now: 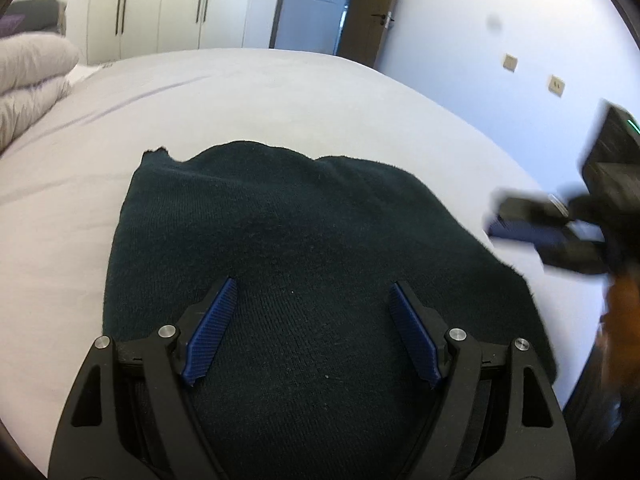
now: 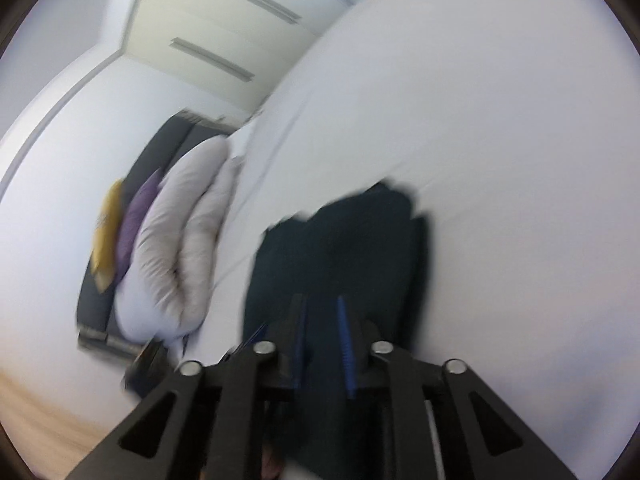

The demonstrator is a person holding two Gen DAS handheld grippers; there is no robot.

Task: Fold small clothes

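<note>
Lying folded on the pale bed [image 1: 280, 92], the dark knit garment [image 1: 304, 240] sits under the left gripper [image 1: 312, 292], jaws wide apart and empty. At three o'clock the right gripper [image 1: 516, 228], narrowed, holds nothing visible. Best move: smooth edges square before pressing.

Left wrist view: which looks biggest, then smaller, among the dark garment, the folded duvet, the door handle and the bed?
1. Bed
2. Dark garment, though it lies nearest the camera, which enlarges it
3. Folded duvet, cut off by the picture edge
4. Door handle, far away
</note>
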